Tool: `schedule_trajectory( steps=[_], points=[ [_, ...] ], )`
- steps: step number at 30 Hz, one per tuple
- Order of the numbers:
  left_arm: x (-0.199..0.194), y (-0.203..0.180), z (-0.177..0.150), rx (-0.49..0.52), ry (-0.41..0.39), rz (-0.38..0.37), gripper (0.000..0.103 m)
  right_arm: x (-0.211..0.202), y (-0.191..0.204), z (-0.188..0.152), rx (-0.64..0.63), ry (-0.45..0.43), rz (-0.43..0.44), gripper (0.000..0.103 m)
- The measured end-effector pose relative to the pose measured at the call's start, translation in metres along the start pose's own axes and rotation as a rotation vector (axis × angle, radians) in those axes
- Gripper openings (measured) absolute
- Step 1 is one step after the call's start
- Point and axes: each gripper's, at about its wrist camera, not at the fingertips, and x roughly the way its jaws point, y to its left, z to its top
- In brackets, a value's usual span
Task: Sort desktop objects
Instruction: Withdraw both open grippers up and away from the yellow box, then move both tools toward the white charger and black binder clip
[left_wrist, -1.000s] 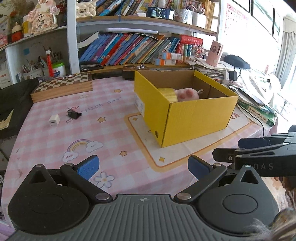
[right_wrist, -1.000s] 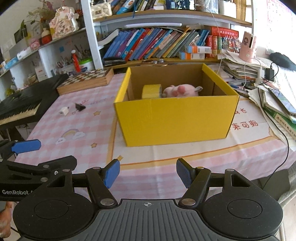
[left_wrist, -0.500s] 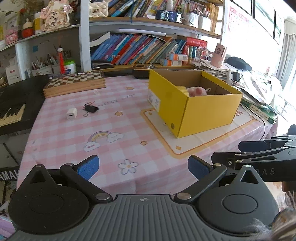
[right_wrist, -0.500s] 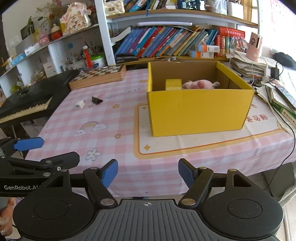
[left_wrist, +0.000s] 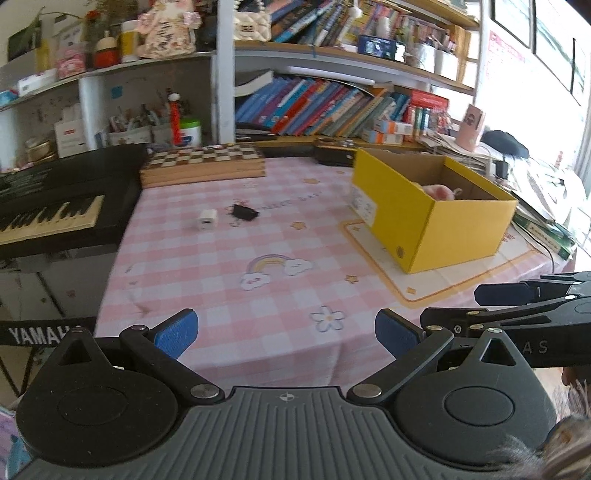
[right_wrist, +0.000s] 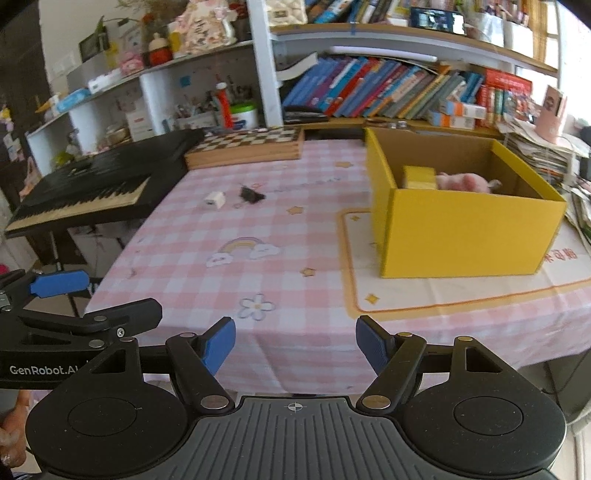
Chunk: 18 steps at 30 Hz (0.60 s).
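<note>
Both tongs, the left tongs (left_wrist: 286, 330) and the right tongs (right_wrist: 295, 345), are spread wide and hold nothing, so a grab at the tiny black clip (left_wrist: 243, 213) could knock the white plug (left_wrist: 207, 219) off the table (left_wrist: 229, 280).

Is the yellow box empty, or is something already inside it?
Not empty. The open yellow box holds a pink plush toy and a small yellow block.

Both grippers held side by side, tilted downward.
Left gripper (left_wrist: 286, 334) with jaws spread wide, nothing between; right gripper (right_wrist: 295, 345) likewise parted and empty, level with its neighbour.
</note>
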Motion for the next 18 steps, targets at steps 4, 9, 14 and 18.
schedule_trajectory(
  steps=[4,9,14,18],
  points=[
    [-0.005,0.016,-0.003,-0.029,-0.005,0.031,0.103,0.005,0.016,0.003,-0.03,0.003,0.027,0.074],
    [-0.009,0.03,-0.005,-0.058,-0.007,0.061,0.103,0.011,0.031,0.008,-0.059,0.006,0.051,0.074],
    [-0.008,0.039,-0.006,-0.087,-0.004,0.084,0.103,0.017,0.039,0.013,-0.084,0.012,0.068,0.074],
    [-0.003,0.043,-0.004,-0.102,-0.002,0.096,0.103,0.025,0.04,0.016,-0.096,0.019,0.078,0.074]
  ],
)
